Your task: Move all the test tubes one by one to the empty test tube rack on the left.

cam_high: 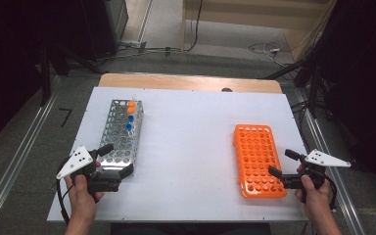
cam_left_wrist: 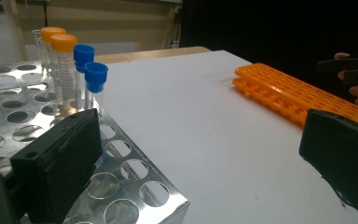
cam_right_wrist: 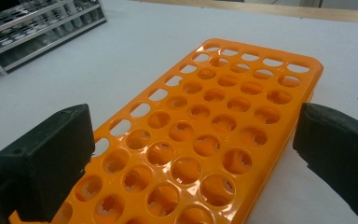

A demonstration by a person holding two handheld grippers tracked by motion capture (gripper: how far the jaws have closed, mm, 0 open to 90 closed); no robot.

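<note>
A metal tube rack stands at the left of the white table. In its far end are two orange-capped tubes and two blue-capped tubes. My left gripper is at the rack's near end, open, with nothing between its jaws; in the left gripper view one jaw hangs over the rack's near corner. An orange plastic rack with no tubes in it lies at the right. My right gripper is open at its near right corner. In the right gripper view the jaws straddle the orange rack.
A white sheet covers the table, with a wooden strip along the far edge. The metal rack shows far off in the right gripper view. Dark stands and cables stand on the floor around the table.
</note>
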